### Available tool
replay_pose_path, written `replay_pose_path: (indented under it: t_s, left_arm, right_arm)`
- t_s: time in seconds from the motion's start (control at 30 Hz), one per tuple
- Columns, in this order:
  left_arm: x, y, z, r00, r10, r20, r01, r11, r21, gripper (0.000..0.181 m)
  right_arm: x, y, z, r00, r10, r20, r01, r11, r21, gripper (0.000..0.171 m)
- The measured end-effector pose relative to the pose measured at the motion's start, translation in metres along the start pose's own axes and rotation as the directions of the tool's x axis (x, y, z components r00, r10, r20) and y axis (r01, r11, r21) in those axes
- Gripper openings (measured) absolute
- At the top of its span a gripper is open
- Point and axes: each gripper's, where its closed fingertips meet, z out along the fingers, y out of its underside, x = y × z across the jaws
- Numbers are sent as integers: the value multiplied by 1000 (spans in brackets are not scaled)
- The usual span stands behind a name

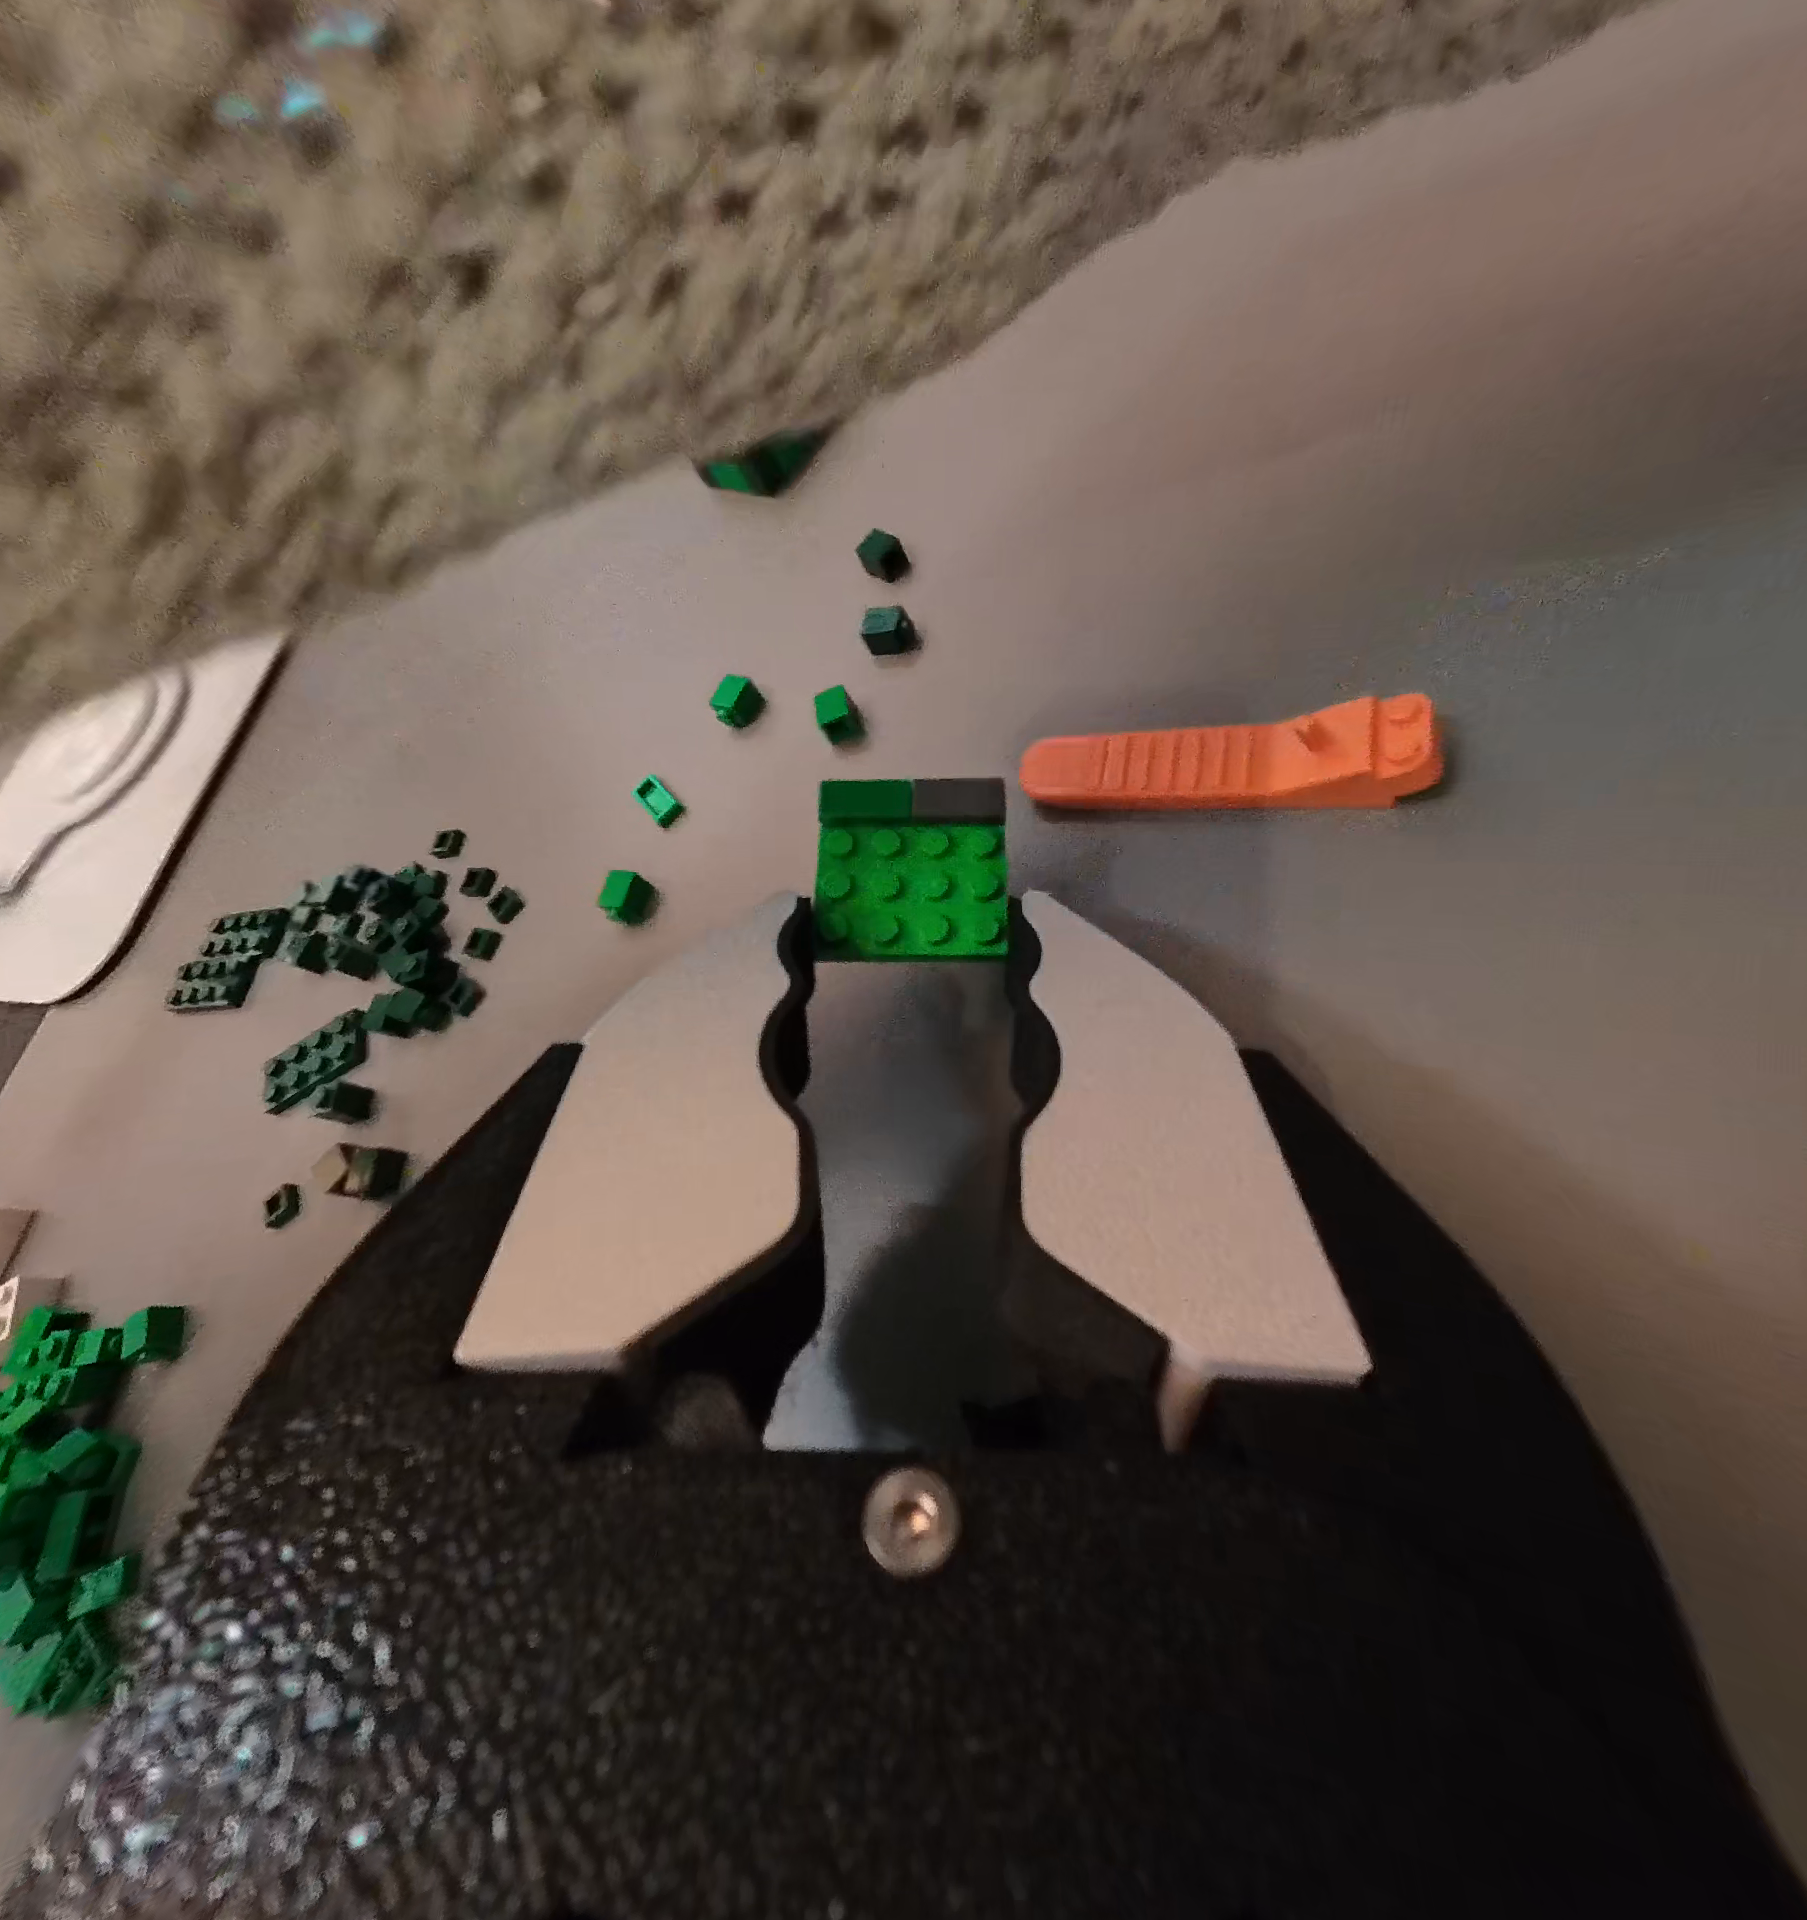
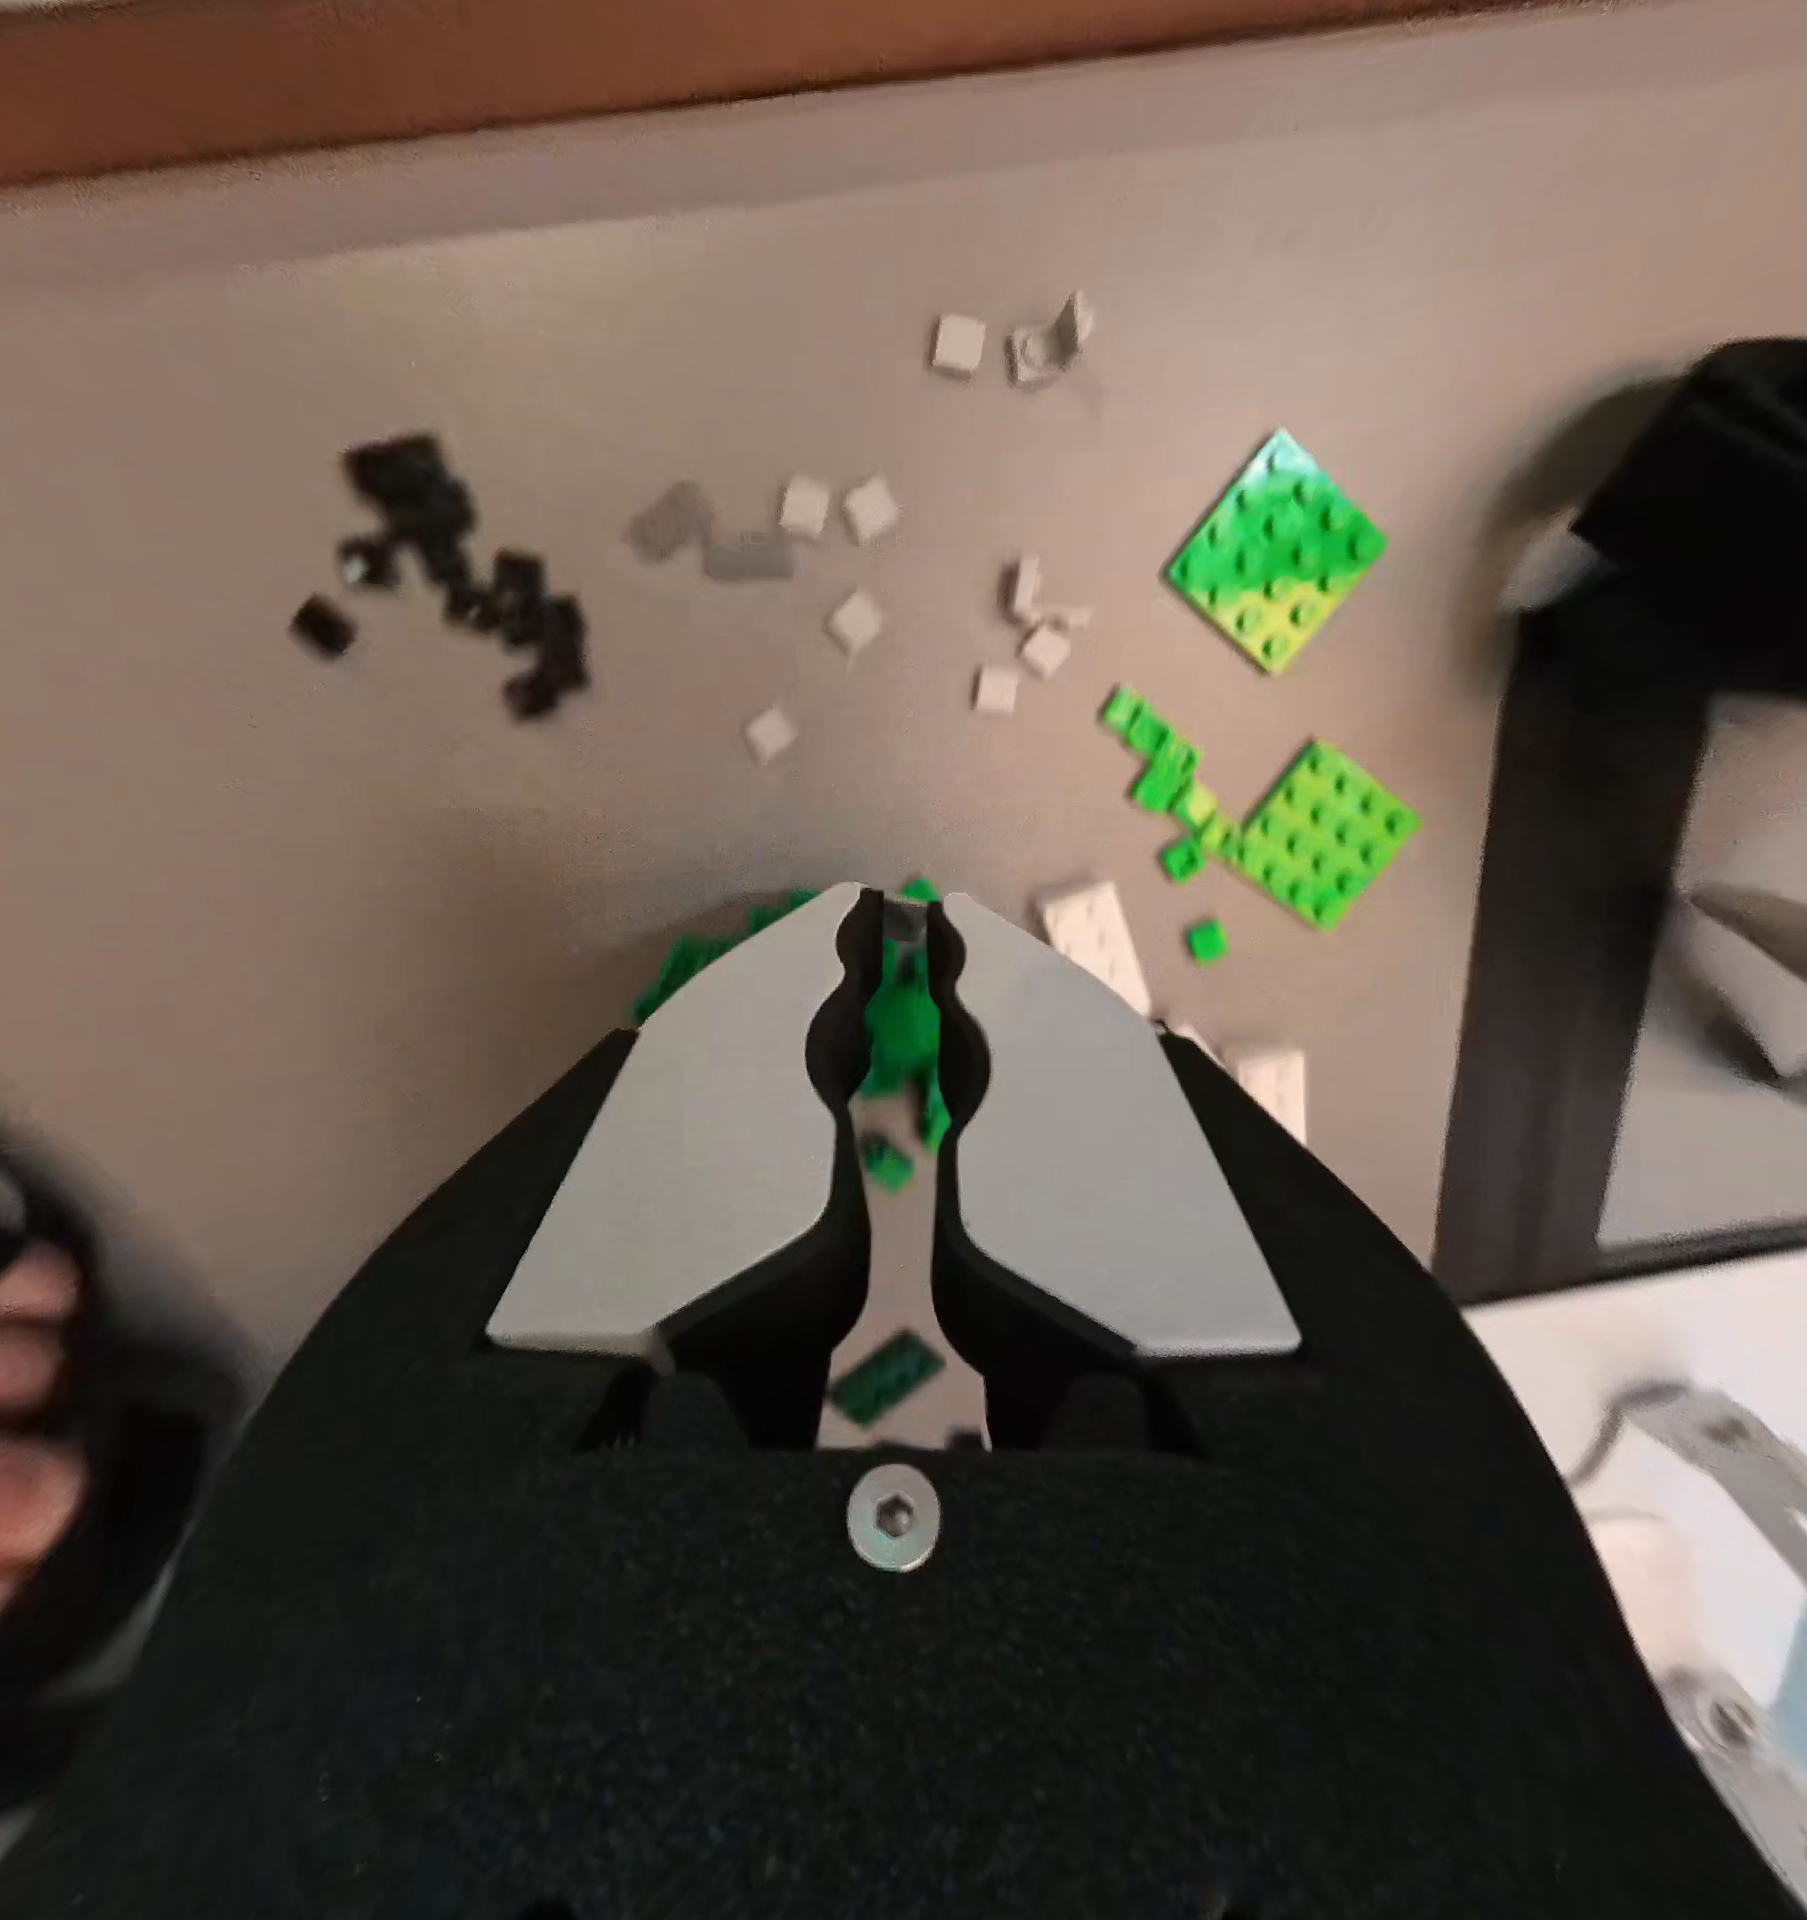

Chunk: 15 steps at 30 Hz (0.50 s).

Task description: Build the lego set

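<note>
In the left wrist view my left gripper point(image 1: 911, 925) is shut on a bright green studded plate point(image 1: 909, 891) that carries a dark green brick point(image 1: 866, 800) and a dark grey brick point(image 1: 959, 798) along its far edge. It is held above the grey table point(image 1: 1398, 468). In the right wrist view my right gripper point(image 2: 904, 920) is shut on a small grey piece point(image 2: 904, 923) at its tips, above a heap of green bricks point(image 2: 894, 1039).
An orange brick separator point(image 1: 1231, 753) lies right of the plate. Loose green bricks point(image 1: 738, 698) and dark green piles point(image 1: 359, 935) lie left. The right wrist view shows black pieces point(image 2: 463, 571), light grey tiles point(image 2: 857, 623), two green plates point(image 2: 1278, 551) point(image 2: 1320, 831), a black stand point(image 2: 1605, 727) and a hand point(image 2: 5, 1413). The gap from one gripper's tips to the other's is roughly 25 cm.
</note>
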Motion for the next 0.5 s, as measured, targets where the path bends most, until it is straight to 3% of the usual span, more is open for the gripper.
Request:
replay_pose_path:
  t_s: [0.13,0.23,0.37,0.5]
  left_arm:
    - [-4,-1,-2,999,-36,6,36,999,15,35]
    - [-4,0,-1,999,-40,2,40,999,5,35]
    - [-3,1,-1,999,-40,-1,40,999,-4,35]
    - [-2,2,0,998,-55,-15,55,998,-17,35]
  right_arm:
    - [-20,55,-55,995,-54,-83,63,992,108,7]
    - [-44,107,-85,998,10,-69,4,979,205,7]
    - [-89,164,-105,994,102,31,-106,932,347,7]
    - [-142,192,-104,997,29,75,-60,894,445,7]
